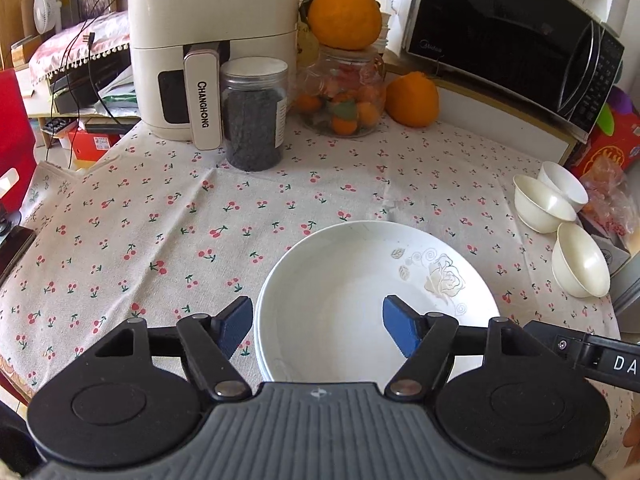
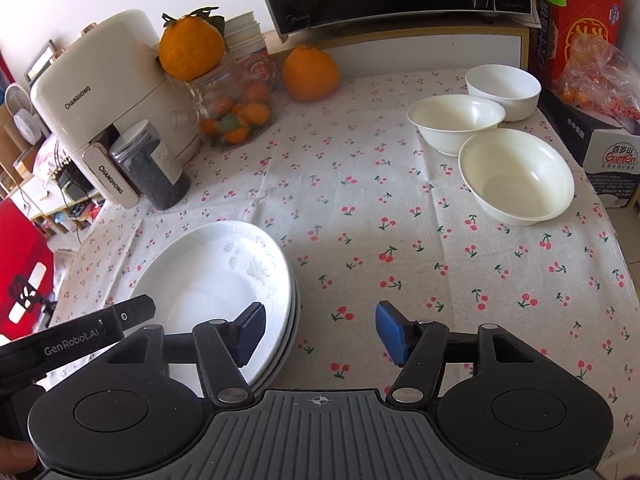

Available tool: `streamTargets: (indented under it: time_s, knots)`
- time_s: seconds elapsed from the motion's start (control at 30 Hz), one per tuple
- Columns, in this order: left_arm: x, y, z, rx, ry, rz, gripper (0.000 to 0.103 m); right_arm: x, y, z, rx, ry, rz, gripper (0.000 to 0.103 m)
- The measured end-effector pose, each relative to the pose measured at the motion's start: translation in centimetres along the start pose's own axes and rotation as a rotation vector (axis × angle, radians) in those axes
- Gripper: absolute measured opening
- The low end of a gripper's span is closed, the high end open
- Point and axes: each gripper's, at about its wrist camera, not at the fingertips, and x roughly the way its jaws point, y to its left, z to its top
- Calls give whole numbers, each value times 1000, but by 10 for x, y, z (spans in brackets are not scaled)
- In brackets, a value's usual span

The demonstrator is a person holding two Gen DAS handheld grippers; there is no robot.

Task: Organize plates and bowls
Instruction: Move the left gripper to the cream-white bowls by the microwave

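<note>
A stack of white plates [image 1: 360, 280] with a rose pattern lies on the cherry-print tablecloth; it also shows in the right wrist view [image 2: 212, 276]. My left gripper [image 1: 318, 326] is open and empty, just above the near rim of the stack. Three cream bowls sit apart at the right: a near one [image 2: 516, 176], a middle one [image 2: 456, 120] and a far one [image 2: 502, 90]; in the left wrist view they stand at the right edge [image 1: 580, 260]. My right gripper [image 2: 320, 330] is open and empty, its left finger over the stack's right rim.
A cream air fryer [image 1: 212, 40], a dark-filled jar [image 1: 254, 116], a glass jar of fruit [image 1: 344, 96] topped by an orange, and a loose orange [image 1: 412, 98] stand at the back. A microwave [image 1: 512, 36] and boxes [image 2: 612, 136] bound the right side.
</note>
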Motion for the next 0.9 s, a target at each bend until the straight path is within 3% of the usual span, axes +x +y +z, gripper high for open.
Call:
streamTargets:
  time_s: [0.1,0.27,0.57,0.9]
  knots:
    - [4,-13,7,19,10,-12,80,-3,-11,7,27,-9,-5,71]
    - [12,-41,16,81,13,-34,91,-11,-33,20,69,-37,-32,74]
    - [35,-83,38,133,39,-73,96,-20,-87,56,188,-102,-76,80]
    - [62,-140,71,192,23,-136,100,-9,-170,95,403,-104,-130,83]
